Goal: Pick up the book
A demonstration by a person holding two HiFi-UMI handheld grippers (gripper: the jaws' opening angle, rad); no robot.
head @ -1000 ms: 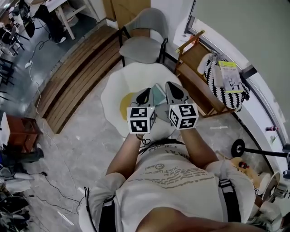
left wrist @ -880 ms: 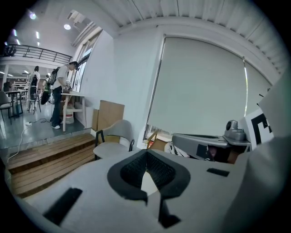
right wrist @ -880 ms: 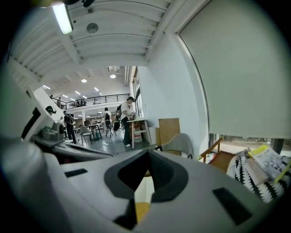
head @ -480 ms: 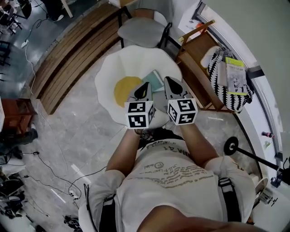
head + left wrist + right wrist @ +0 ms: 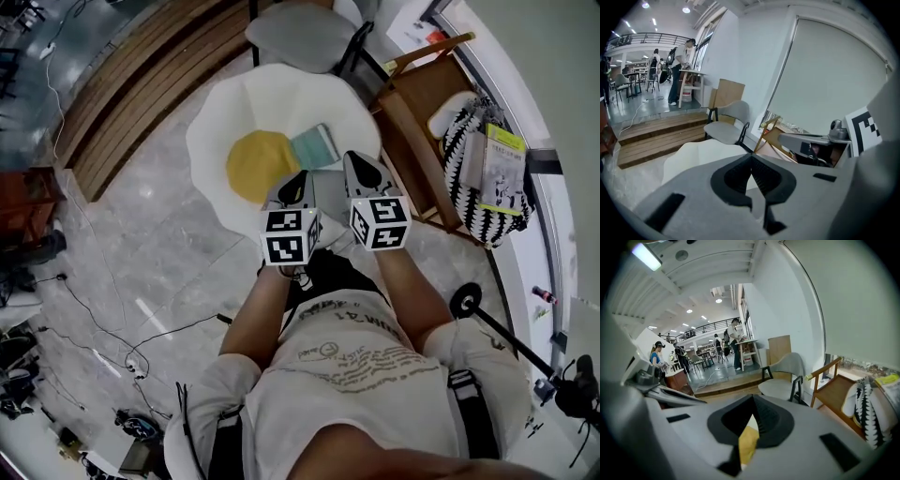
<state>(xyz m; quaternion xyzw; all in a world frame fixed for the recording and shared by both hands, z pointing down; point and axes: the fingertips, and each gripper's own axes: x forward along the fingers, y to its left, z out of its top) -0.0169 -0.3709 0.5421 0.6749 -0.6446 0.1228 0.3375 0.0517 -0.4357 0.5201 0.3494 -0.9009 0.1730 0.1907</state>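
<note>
A thin teal book point(image 5: 314, 147) lies flat on a white egg-shaped pad point(image 5: 281, 98), next to its round yellow centre point(image 5: 255, 166). Both grippers hang side by side above the pad's near edge. In the head view the book shows just beyond their tips. My left gripper point(image 5: 298, 178) is shut and empty; in the left gripper view point(image 5: 751, 157) its jaws meet at the tip over the white pad point(image 5: 696, 152). The right gripper point(image 5: 354, 159) is shut too and holds nothing. In the right gripper view point(image 5: 752, 401) only a yellow patch point(image 5: 747, 442) shows through the gap behind the tips.
A grey chair point(image 5: 305, 28) stands beyond the pad. To the right is a wooden chair point(image 5: 417, 112) with a black-and-white striped bag point(image 5: 473, 178). Low wooden steps point(image 5: 122, 103) run along the left. Cables point(image 5: 112, 347) trail over the marble floor.
Both grippers have sunk together toward the pad. The book, partly hidden behind them before, now shows whole beyond their tips. Both stay shut.
</note>
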